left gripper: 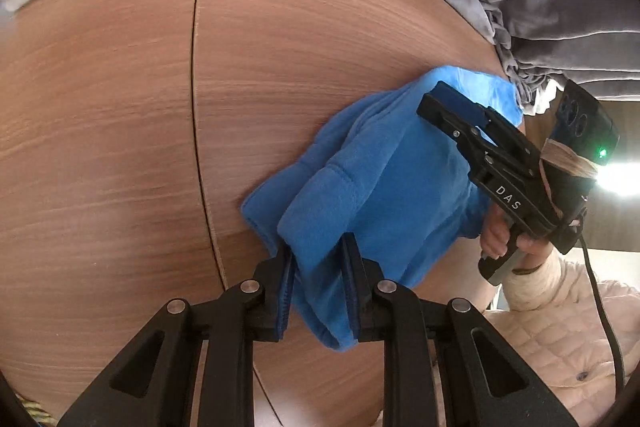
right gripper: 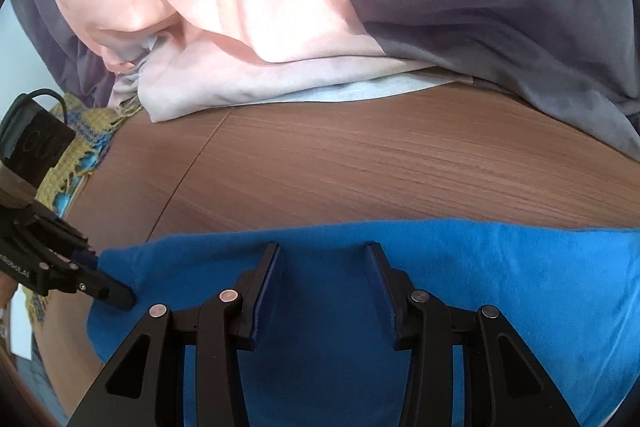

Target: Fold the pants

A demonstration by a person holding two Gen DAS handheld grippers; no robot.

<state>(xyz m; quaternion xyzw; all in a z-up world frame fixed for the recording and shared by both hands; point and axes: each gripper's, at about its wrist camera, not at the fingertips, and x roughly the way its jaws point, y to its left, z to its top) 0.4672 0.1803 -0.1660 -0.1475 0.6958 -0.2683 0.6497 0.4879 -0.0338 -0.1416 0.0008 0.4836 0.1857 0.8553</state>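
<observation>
Pants, one blue fleece pair [left gripper: 384, 179], lie bunched on the wooden counter [left gripper: 120, 107]. The left gripper [left gripper: 318, 291] has its jaws clamped on the near hem fold; the long axis runs away to the right gripper [right gripper: 322, 291], jaws apart over cloth. Two grippers, one garment.

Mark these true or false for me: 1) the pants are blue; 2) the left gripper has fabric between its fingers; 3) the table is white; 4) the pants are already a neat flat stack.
1) True: the pants are blue fleece.
2) True: the left gripper has a bunched edge of the pants between its fingers.
3) False: the table is brown wood grain.
4) False: the pants lie bunched and rumpled, with the right gripper over them.
</observation>
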